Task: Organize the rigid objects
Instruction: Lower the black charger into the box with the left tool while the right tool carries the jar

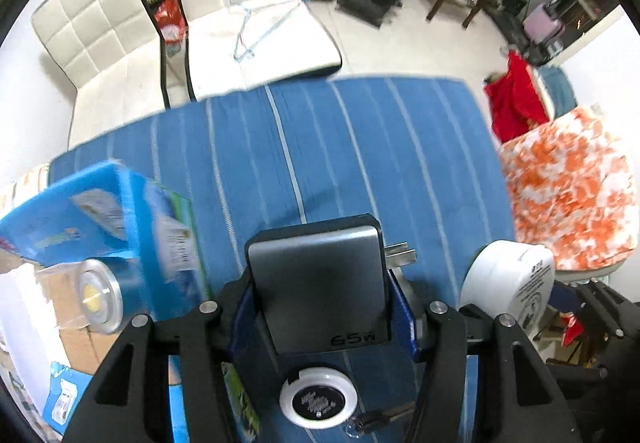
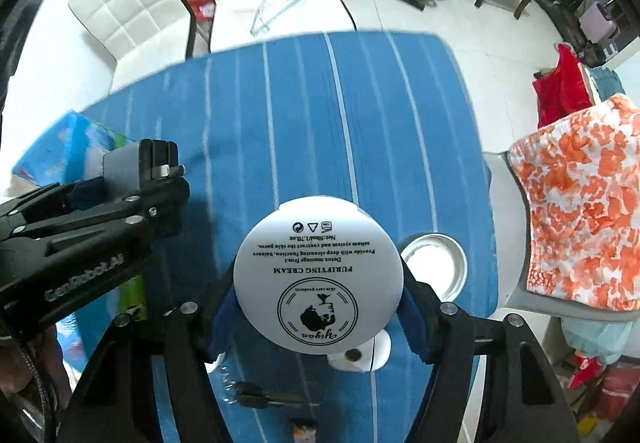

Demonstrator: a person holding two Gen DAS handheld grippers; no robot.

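Observation:
My left gripper (image 1: 320,307) is shut on a grey 65W charger (image 1: 318,287) with its plug prongs (image 1: 400,255) pointing right, held above the blue striped table (image 1: 360,147). My right gripper (image 2: 318,303) is shut on a white round cream jar (image 2: 318,275), its printed base facing the camera. That jar also shows at the right of the left wrist view (image 1: 512,283). The left gripper with the charger (image 2: 132,163) shows at the left of the right wrist view. A small round black-topped jar (image 1: 318,399) and a key (image 1: 376,419) lie on the table below.
A blue box (image 1: 120,211) stands at the table's left beside a cardboard box (image 1: 60,307) and a metal can (image 1: 98,293). A white open jar (image 2: 434,267), a white object (image 2: 364,357) and a key (image 2: 260,399) lie on the cloth. White chairs (image 1: 120,43) stand behind; an orange-patterned cushion (image 1: 572,187) is at the right.

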